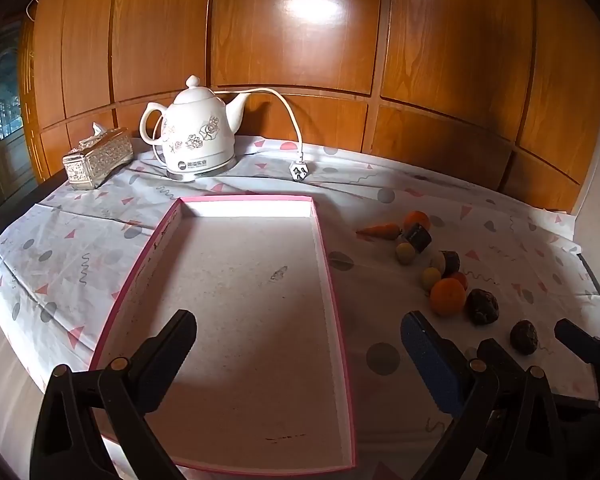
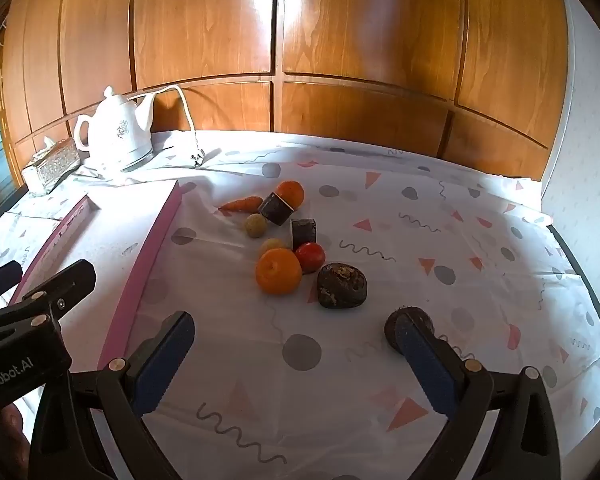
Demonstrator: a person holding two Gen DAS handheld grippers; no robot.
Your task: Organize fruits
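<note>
Several fruits lie in a loose cluster on the patterned cloth: a large orange, a red tomato, a dark wrinkled lump, a carrot and a second orange farther back. A smaller dark lump sits just behind one fingertip of my right gripper, which is open and empty above bare cloth. My left gripper hangs open over the near end of the empty pink-rimmed box. The large orange lies to the right of that box.
A white kettle with its cord and plug and a silver tissue box stand at the back left. Two dark cut blocks and two yellowish balls lie among the fruit. Wooden panels close off the back.
</note>
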